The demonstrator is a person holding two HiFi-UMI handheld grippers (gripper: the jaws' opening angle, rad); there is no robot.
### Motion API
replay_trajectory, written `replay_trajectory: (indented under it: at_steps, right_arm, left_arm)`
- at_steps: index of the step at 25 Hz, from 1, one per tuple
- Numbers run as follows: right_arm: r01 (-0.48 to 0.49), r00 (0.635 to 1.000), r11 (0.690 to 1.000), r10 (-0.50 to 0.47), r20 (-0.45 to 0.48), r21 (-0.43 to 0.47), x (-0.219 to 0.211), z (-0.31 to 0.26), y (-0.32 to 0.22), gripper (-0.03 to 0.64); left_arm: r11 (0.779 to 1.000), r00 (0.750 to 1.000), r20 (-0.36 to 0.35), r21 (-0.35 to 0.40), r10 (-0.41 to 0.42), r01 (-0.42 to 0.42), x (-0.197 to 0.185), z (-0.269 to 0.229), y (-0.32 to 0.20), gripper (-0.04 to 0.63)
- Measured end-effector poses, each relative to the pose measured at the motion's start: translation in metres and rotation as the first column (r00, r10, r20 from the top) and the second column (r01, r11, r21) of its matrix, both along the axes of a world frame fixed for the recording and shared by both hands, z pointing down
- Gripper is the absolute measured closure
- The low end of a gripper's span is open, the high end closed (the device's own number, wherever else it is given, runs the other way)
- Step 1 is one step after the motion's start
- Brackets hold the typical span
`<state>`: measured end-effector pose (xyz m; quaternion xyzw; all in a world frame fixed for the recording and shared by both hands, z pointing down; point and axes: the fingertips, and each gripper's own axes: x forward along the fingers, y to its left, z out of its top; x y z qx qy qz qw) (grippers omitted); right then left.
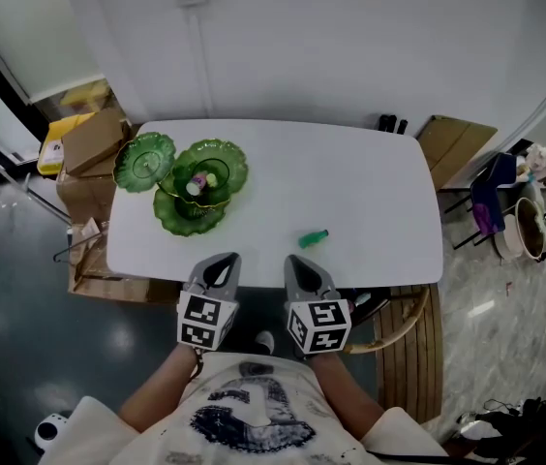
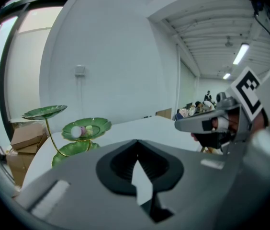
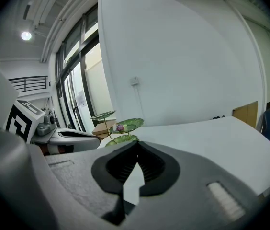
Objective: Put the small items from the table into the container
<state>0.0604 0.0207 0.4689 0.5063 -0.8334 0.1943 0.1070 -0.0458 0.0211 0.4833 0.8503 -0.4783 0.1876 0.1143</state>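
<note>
The person stands at the near edge of the white table (image 1: 370, 172) with a gripper in each hand, both held low just over that edge and pointing across the top; the left gripper (image 1: 220, 263) has its jaws pressed together with nothing between them, as its own view shows (image 2: 137, 163); the right gripper (image 1: 302, 264) is likewise closed and empty (image 3: 136, 166), and the two sit side by side, close but apart; the container, a green tiered dish (image 1: 232, 160) made of leaf-shaped plates on a thin gold stem, stands on the table's left part, ahead and to the left of both grippers (image 2: 102, 123) (image 3: 136, 122); its middle plate already holds a few small pieces (image 1: 200, 179), one pinkish, one pale and one yellowish; a small green item (image 1: 314, 237) lies alone on the bare tabletop, well apart from the dish and just beyond the right gripper's tip; cardboard boxes (image 1: 94, 139) are stacked on the floor past the table's left end; a wooden chair (image 1: 410, 342) is tucked in by the near right corner.
</note>
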Motion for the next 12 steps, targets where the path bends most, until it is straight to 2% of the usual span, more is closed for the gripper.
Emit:
replay_trajectory:
  at_steps: [12]
  right_arm:
    - [-0.014, 1.0, 1.0, 0.014, 0.007, -0.002, 0.0101, 0.001, 0.0018, 0.617]
  left_arm:
    - [1.0, 1.0, -0.015, 0.012, 0.006, -0.006, 0.0079, -0.0076, -0.0014, 0.606]
